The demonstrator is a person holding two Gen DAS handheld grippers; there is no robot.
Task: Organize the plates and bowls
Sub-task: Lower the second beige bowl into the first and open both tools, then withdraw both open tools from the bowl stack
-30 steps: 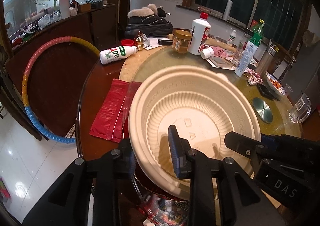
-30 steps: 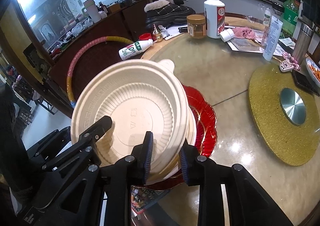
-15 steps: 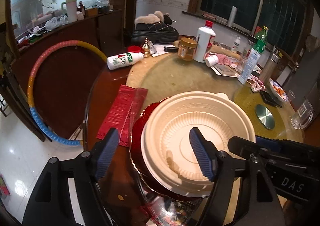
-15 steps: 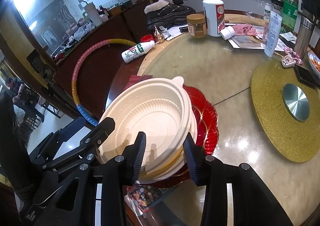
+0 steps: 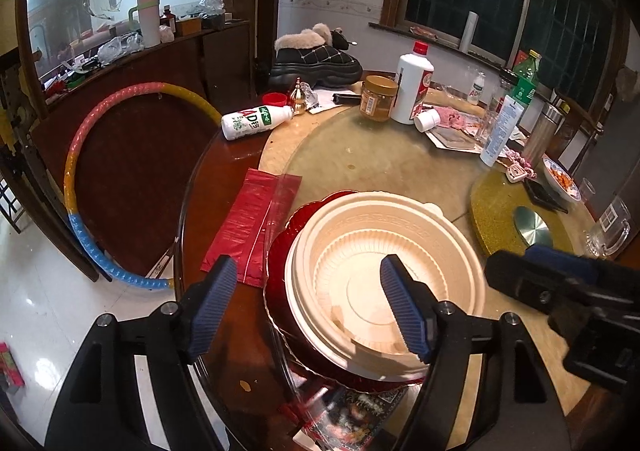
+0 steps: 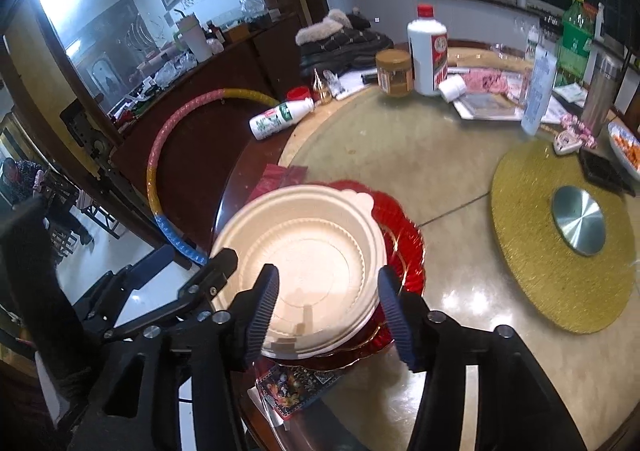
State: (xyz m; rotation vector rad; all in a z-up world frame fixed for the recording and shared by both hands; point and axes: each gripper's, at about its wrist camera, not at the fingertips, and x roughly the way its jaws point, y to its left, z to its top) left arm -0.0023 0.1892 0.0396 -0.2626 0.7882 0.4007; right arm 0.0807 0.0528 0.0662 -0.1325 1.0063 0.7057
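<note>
Lift both tongs straight up off the cream ribbed disposable bowls [image 5: 384, 275] nested on the red scalloped plate [image 6: 400, 243] under them (left gripper [image 5: 308, 307] wide open, right gripper [image 6: 328, 307] opening, neither gripping anything).

Wide clear stretch of glass tabletop [image 6: 400, 171] lies beyond the stacked cream bowls [image 6: 312, 251], with open passage all the way to the far clutter. On the right, the gold mat [image 6: 532, 251] lies flat, no barrier to a pass above it. Far edge is crowded: white liquor bottle [image 6: 428, 51], amber jar [image 6: 394, 71] and tipped milk bottle [image 6: 280, 119] form a wall. To the left, the red plastic bag [image 5: 248, 227] lies flat beside the red plate [image 5: 280, 271]. The near rim is tight: left gripper [image 5: 308, 311] and right gripper [image 6: 328, 311] crowd the bowls, with a printed packet [image 6: 296, 383] underfoot.
</note>
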